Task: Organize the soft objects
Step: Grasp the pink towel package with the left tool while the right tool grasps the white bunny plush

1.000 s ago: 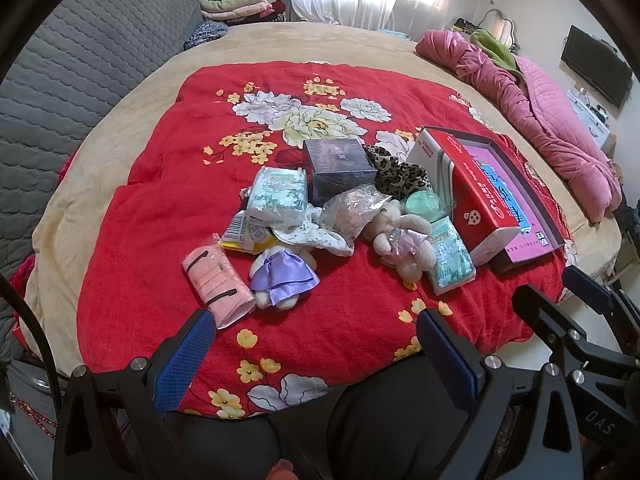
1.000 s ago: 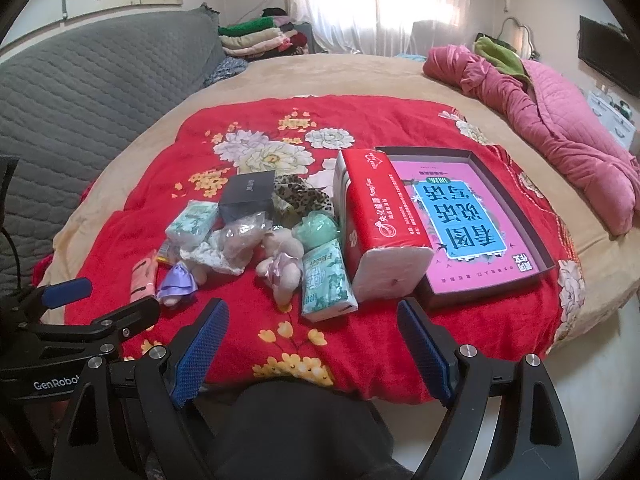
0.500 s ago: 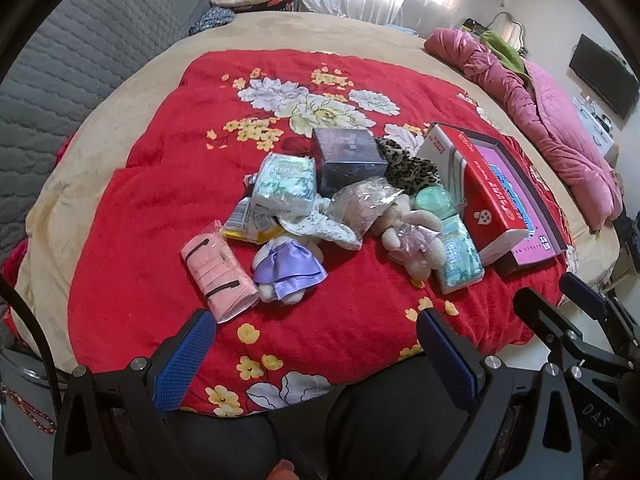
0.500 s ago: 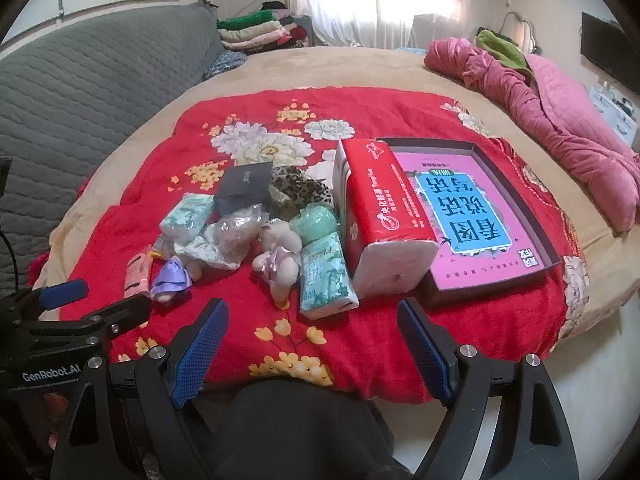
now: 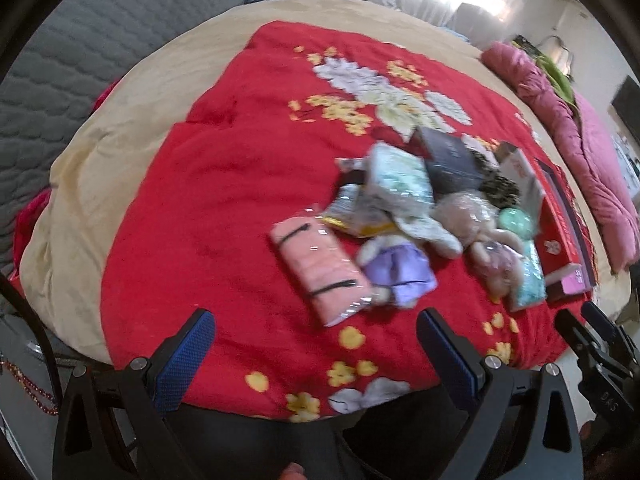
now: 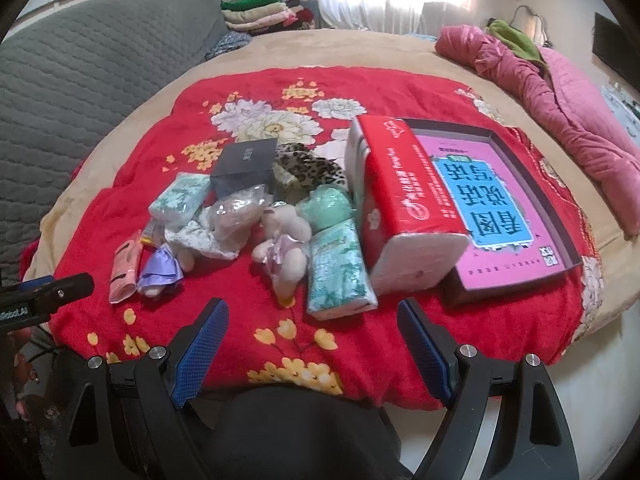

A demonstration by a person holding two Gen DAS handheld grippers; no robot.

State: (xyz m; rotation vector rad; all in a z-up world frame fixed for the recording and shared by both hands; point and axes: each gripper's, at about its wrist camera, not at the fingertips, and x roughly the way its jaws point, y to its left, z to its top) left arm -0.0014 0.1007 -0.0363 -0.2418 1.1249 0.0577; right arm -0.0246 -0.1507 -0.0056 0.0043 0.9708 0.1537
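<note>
A heap of soft items lies on the red floral blanket (image 5: 224,184): a pink wrapped pack (image 5: 320,268), a plush toy in a purple dress (image 5: 400,268), a beige plush rabbit (image 6: 282,248), green tissue packs (image 6: 336,274), a mint ball (image 6: 326,208), a leopard-print cloth (image 6: 310,168) and a dark box (image 6: 246,164). A large red tissue pack (image 6: 396,204) leans on the open flat box (image 6: 492,200). My left gripper (image 5: 314,344) hangs open just short of the pink pack. My right gripper (image 6: 312,334) is open before the green tissue pack.
The blanket covers a round beige bed (image 6: 256,56) with a grey quilted headboard (image 6: 80,80). Folded clothes (image 6: 256,14) are stacked at the back. A pink quilt (image 6: 560,92) lies along the right side. Bare red blanket stretches left of the heap.
The left gripper has swung left and moved closer, so the heap now sits right of centre and looks blurred. The right gripper has edged slightly toward the heap. Both stay open.
</note>
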